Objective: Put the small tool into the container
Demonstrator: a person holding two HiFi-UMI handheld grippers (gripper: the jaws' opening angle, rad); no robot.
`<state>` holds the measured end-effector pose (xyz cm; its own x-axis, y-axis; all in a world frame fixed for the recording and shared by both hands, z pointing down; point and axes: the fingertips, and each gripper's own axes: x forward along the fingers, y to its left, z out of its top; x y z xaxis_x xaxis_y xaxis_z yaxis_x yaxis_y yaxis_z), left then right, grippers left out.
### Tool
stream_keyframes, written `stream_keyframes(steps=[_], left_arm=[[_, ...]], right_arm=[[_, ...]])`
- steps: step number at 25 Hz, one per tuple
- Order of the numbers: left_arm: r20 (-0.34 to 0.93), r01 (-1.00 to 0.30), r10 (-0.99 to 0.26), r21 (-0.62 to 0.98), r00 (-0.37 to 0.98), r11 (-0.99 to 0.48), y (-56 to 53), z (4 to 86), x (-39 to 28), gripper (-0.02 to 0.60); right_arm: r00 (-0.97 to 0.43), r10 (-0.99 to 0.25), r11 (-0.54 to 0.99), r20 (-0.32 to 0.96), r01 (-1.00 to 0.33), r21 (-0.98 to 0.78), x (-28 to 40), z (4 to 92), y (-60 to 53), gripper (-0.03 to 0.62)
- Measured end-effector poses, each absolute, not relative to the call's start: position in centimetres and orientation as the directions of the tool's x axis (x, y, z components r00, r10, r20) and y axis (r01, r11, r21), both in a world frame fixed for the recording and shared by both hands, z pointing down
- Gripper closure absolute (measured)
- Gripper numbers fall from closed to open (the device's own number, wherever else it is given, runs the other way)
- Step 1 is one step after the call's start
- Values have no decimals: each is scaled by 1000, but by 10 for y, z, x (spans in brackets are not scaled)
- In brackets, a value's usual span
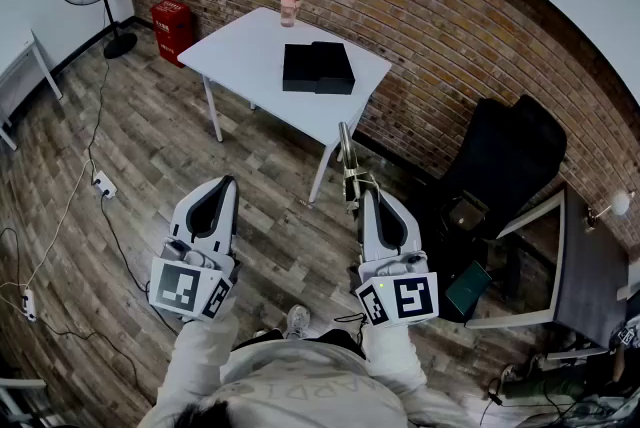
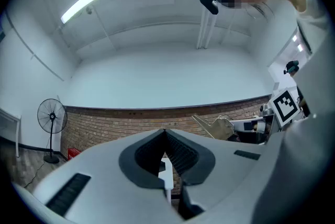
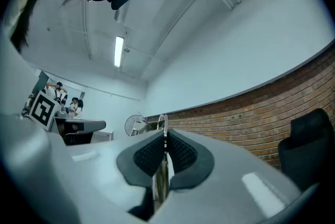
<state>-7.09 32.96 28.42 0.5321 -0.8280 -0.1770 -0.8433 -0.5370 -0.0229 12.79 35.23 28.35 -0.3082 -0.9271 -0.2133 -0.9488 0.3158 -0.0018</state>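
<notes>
Above the wood-plank floor (image 1: 150,156), short of the white square surface (image 1: 245,46): left gripper (image 1: 228,182), held close to the body, pointing forward, jaws closed on nothing. Right gripper (image 1: 365,197) alongside, parallel, jaws clamped on a slim silver metal tool (image 1: 347,161) projecting ahead. Black rectangular container (image 1: 318,68) on the surface, well apart from the tool.

Slim metal tool (image 1: 346,154) pinched in right gripper (image 1: 358,196), pointing forward; black container (image 1: 318,68) well apart on white table (image 1: 245,46).
</notes>
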Motion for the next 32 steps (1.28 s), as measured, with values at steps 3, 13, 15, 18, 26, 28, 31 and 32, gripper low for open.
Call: stream_keyframes(steps=[3,13,15,18,26,28,31,32], left_arm=[[-177,-844,-828,-27,532,-536,323,285,-68,577],[-177,-856,-840,-28,513,-517,288,290,-55,577],[-178,-860,-844,-30,506,-509,279,290,-52,577],[-184,-868,-851,-34,493,-495,270,290,-46,577],[-176,-877,-860,-41,479,-479,254,294,-29,577],[-173,-879,-863,-44,475,-475,249,294,-31,577],[-172,-879,-863,-43,475,-475,237,294,-32,577],[-169,-877,-862,-42,478,-478,232,296,-33,577]], right_arm=[[-313,-926,320,-214,-947,-1,129,285,345,582],[-318,-926,326,-203,-945,-8,144,294,305,582],[-321,-925,332,-204,-943,-23,149,296,295,582],[-331,-921,342,-208,-939,-22,155,299,283,582],[-353,-912,363,-207,-932,-9,167,302,258,582],[-350,-914,360,-205,-933,-15,168,304,252,582],[-342,-917,354,-206,-935,-22,169,305,241,582],[-340,-918,352,-204,-936,-24,169,306,236,582]])
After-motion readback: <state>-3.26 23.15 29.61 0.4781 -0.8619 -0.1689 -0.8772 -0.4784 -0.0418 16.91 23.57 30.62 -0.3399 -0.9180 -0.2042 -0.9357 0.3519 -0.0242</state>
